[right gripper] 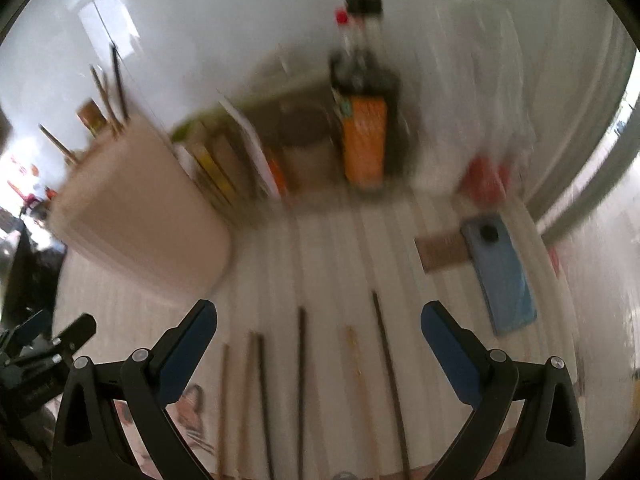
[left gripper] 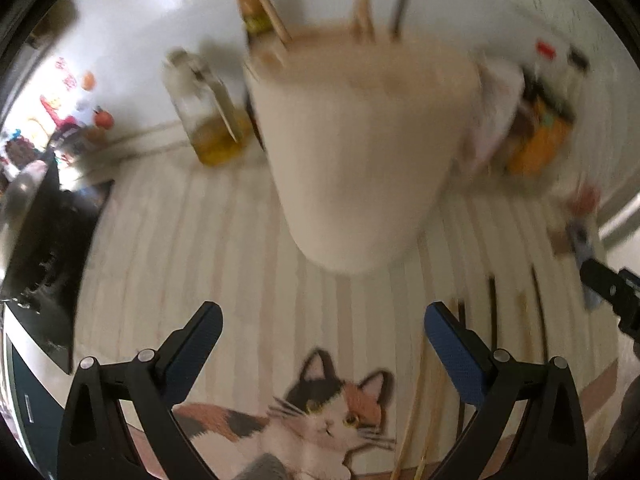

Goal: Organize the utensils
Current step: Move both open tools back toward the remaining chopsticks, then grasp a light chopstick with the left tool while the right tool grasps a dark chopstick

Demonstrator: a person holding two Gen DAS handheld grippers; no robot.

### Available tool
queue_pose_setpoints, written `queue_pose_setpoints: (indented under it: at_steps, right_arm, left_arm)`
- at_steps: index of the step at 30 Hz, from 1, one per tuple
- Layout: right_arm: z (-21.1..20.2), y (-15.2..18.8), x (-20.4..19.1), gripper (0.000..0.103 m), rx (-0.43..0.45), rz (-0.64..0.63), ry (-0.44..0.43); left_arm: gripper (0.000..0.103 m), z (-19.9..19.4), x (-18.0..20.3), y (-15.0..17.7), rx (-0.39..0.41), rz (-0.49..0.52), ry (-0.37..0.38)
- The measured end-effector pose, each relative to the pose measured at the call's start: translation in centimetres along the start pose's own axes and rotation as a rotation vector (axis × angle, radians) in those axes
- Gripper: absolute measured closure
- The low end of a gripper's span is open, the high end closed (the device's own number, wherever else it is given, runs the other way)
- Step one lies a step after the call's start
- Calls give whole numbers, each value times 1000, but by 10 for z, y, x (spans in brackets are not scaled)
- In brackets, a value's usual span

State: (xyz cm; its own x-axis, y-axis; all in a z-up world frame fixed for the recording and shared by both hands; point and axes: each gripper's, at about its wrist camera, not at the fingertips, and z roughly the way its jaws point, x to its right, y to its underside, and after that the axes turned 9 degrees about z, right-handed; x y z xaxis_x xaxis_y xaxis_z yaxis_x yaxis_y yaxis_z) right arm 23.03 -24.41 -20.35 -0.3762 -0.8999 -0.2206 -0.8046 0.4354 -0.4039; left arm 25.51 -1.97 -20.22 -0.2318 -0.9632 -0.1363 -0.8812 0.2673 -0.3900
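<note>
A beige utensil holder point(left gripper: 360, 148) stands on the striped mat with several chopsticks point(left gripper: 362, 4) upright in it. It also shows at the left of the right wrist view point(right gripper: 140, 216). My left gripper point(left gripper: 322, 324) is open and empty just in front of the holder. Several loose chopsticks point(right gripper: 302, 376) lie side by side on the mat under my right gripper point(right gripper: 318, 324), which is open and empty. Some of them show at the right of the left wrist view point(left gripper: 494, 312). Both views are motion-blurred.
A glass oil bottle point(left gripper: 208, 112) stands left of the holder. An orange-labelled bottle point(right gripper: 364, 140) and books point(right gripper: 240, 160) stand by the wall. A blue phone point(right gripper: 502, 272) and a brown card point(right gripper: 442, 254) lie at the right. A dark stove point(left gripper: 44, 248) is at far left.
</note>
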Motion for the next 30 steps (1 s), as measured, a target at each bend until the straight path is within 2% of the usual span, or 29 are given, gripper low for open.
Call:
queue_pose_setpoints:
  at_steps: [5, 10, 12, 13, 14, 18, 22, 24, 25, 26, 27, 30]
  right_arm:
    - [28, 21, 14, 1, -80, 19, 36]
    - [52, 38, 20, 29, -161, 32, 47]
    - [60, 45, 22, 35, -192, 37, 45]
    - [63, 47, 21, 35, -202, 38, 45]
    - [66, 50, 22, 36, -213, 40, 47]
    - [77, 56, 22, 39, -241, 41, 48]
    - [84, 61, 21, 39, -274, 40, 34]
    - [88, 62, 19, 40, -288, 33, 25]
    - [89, 62, 17, 43, -295, 29, 13]
    - [92, 63, 14, 45, -304, 20, 1]
    - [94, 63, 11, 47, -310, 11, -3]
    - [104, 65, -1, 56, -331, -18, -10]
  left_arm:
    - [0, 26, 20, 17, -74, 45, 26]
    - [0, 51, 34, 29, -150, 70, 46]
    - [1, 61, 39, 34, -177, 71, 59]
    - [5, 65, 41, 37, -190, 74, 79]
    - [14, 69, 44, 39, -203, 81, 99]
    - [33, 80, 56, 45, -238, 106, 152]
    - [58, 88, 69, 49, -264, 141, 177]
    - [69, 86, 74, 50, -248, 152, 158]
    - [76, 86, 75, 50, -244, 159, 150]
    - [88, 85, 74, 49, -239, 155, 149]
    - [94, 85, 73, 49, -241, 147, 144]
    - [97, 86, 62, 48, -241, 118, 137]
